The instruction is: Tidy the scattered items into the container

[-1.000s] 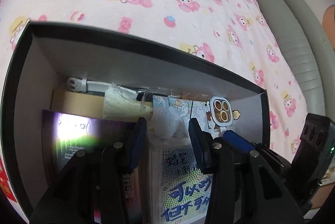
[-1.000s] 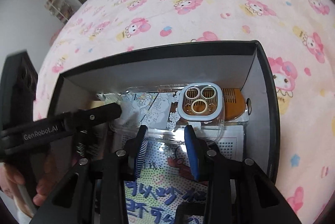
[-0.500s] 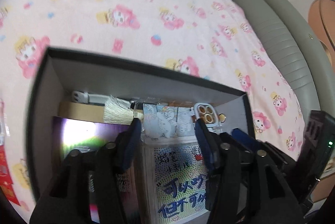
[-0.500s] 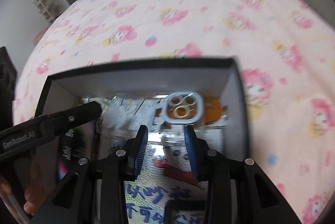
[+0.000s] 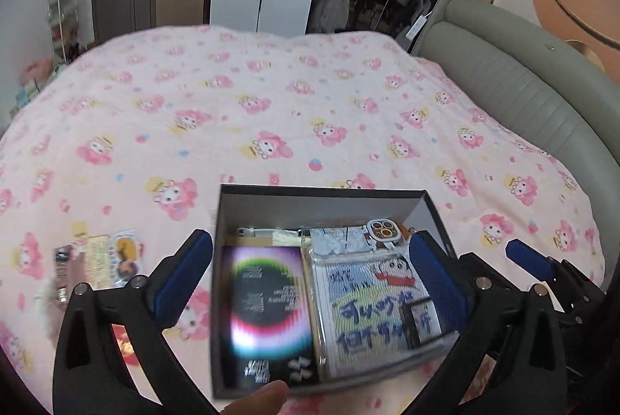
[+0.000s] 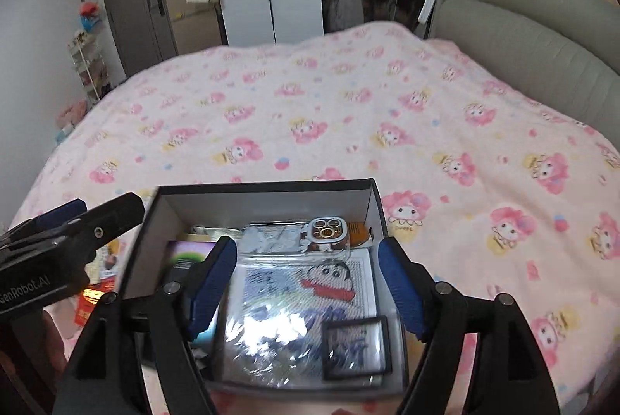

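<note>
A black box sits on the pink bedspread and holds a shiny holographic card, a bagged cartoon picture kit, a phone case with gold rings and an orange comb. My left gripper hovers above the box, its jaws opening wide and gripping nothing. My right gripper is also above the box, jaws opening, with nothing held. Loose cards and a red packet lie on the bedspread left of the box.
The bedspread stretches far beyond the box. A grey padded headboard runs along the right. Wardrobe doors, a shelf rack and clutter stand behind the bed. A person's fingertip shows at the box's near edge.
Both grippers lifted up and back out of the box and tilted up, bringing the room into view. Both pairs of jaws spread from narrow to wide.
</note>
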The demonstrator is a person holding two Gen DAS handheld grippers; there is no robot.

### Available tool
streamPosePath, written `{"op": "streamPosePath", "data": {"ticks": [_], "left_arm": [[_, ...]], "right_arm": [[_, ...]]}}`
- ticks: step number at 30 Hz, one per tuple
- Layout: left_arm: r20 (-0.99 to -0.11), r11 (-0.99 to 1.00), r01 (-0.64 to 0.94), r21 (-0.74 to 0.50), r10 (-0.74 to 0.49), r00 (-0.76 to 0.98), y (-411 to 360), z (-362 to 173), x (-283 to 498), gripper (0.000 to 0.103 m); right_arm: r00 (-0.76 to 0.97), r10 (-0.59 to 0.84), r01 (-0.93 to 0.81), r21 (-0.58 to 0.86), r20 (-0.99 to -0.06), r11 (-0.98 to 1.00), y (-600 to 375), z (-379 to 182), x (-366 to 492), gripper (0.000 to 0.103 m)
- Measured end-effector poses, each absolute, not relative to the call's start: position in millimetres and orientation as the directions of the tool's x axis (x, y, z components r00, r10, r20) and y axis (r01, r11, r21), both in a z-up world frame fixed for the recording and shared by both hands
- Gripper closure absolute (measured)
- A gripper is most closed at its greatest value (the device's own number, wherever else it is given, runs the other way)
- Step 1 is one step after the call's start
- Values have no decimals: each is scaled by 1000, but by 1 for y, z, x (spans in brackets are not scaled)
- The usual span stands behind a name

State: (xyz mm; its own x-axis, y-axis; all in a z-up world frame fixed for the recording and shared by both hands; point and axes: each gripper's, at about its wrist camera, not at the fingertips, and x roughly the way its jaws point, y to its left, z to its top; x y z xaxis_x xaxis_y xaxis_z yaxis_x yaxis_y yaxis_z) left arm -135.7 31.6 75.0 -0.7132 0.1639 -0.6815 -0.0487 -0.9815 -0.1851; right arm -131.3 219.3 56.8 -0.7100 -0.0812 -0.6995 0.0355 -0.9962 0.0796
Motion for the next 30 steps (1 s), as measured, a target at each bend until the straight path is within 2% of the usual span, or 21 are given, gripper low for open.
{"op": "streamPosePath", "data": {"ticks": [5,13,17,21,30], "left_arm": [[-674,-984,-42,-173,149,-724,28,91,-89,0],[-664,-993,-2,-120,82,-743,30,96,-23,0],[-677,-992,21,-125,70,-733,29,93,-6,0],[-685,-996,27,-79,35,-727,33,87,6,0],[-689,-996,20,-82,43,-724,32,86,13,0]], "right_arm": [[-727,-98,11,130,-679,-991,218,81,-82,30],[-739,-81,8,111,-669,-994,220,89,-26,30],[-732,-92,16,118,-676,-993,220,89,-12,30],[-739,-74,21,87,-670,-996,216,89,1,30],[-721,-88,35,91,-688,-995,212,81,7,30]]}}
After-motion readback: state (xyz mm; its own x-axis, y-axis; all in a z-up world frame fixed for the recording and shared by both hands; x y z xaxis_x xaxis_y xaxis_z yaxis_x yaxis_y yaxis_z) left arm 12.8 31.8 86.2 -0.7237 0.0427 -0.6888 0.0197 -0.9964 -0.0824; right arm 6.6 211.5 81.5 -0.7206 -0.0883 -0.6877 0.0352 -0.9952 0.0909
